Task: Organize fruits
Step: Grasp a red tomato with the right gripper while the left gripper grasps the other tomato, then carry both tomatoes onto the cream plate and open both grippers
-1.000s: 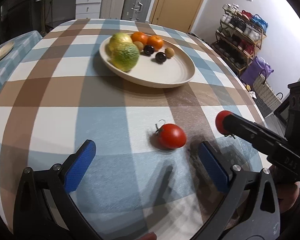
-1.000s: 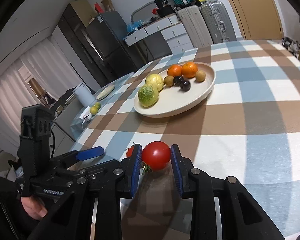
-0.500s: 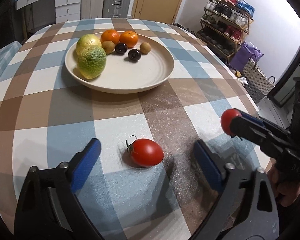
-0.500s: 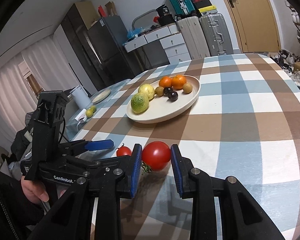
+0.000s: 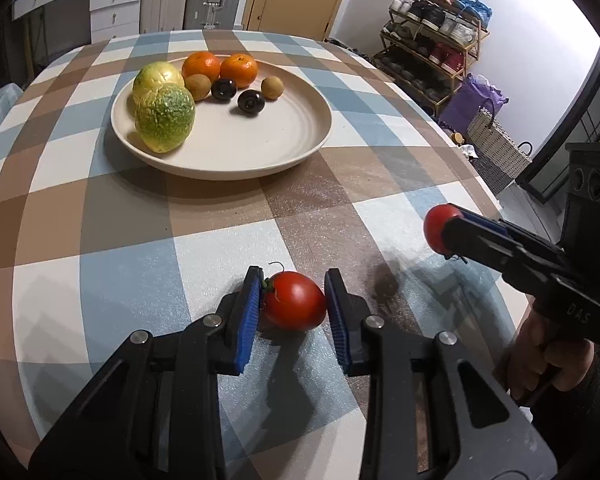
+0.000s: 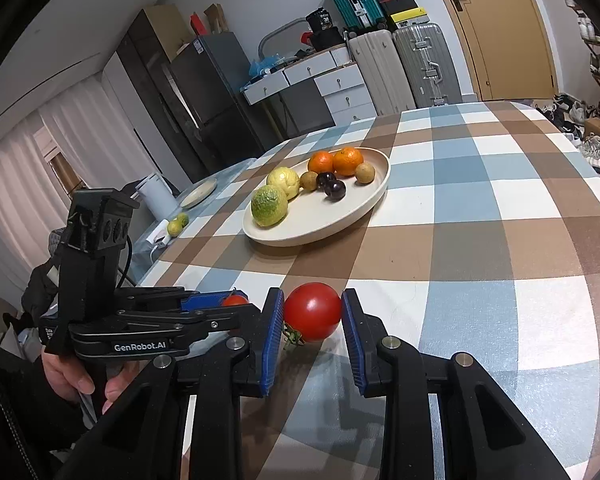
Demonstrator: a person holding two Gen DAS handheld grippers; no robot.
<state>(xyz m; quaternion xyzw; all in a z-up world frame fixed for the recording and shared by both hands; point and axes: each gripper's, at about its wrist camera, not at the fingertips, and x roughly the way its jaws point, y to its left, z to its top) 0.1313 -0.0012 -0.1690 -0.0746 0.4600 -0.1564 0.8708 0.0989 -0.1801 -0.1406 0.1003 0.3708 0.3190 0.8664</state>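
My left gripper [image 5: 292, 304] is shut on a red tomato [image 5: 294, 306] that rests on the checked tablecloth. My right gripper [image 6: 310, 318] is shut on a second red tomato [image 6: 313, 311] and holds it just above the cloth; it also shows at the right of the left wrist view [image 5: 436, 227]. A cream plate [image 5: 300, 136] further back holds two yellow-green citrus fruits [image 5: 165, 116], two oranges [image 5: 238, 69], two kiwis and two dark plums [image 5: 251, 101]. In the right wrist view the left gripper [image 6: 236, 300] sits at the left with its tomato partly hidden.
The round table's edge [image 5: 496, 200] falls off to the right. A shoe rack [image 5: 436, 48] and baskets stand beyond it. In the right wrist view a side surface at the left holds a small plate [image 6: 198, 196], limes [image 6: 178, 224] and a white jug [image 6: 156, 196].
My left gripper moved forward and closed its jaws on the tomato on the cloth. My right gripper kept its tomato and shifted slightly.
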